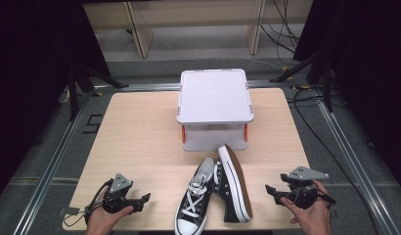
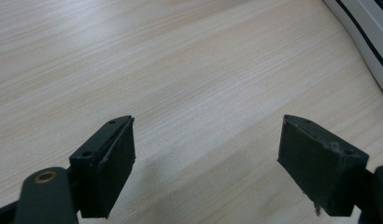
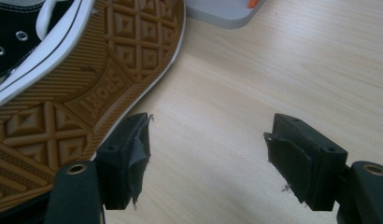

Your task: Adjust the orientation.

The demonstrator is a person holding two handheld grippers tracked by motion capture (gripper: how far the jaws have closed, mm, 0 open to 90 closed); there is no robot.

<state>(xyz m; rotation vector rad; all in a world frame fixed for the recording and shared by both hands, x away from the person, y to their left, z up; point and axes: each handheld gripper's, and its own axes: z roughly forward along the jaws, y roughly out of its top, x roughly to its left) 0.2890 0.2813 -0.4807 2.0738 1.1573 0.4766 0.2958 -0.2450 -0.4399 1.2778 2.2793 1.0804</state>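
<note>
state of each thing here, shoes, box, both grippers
left shoe: upright on its sole, laced, toe toward the person
right shoe: tipped on its side, brown sole facing the right gripper
box: lid on, closed, behind the shoes
left gripper: open, nothing between the jaws, over bare table
right gripper: open, holding nothing, beside the tipped shoe

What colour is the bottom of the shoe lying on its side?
Tan-brown sole with a diamond pattern and the word SPORT, clearest in the right gripper view.
</note>
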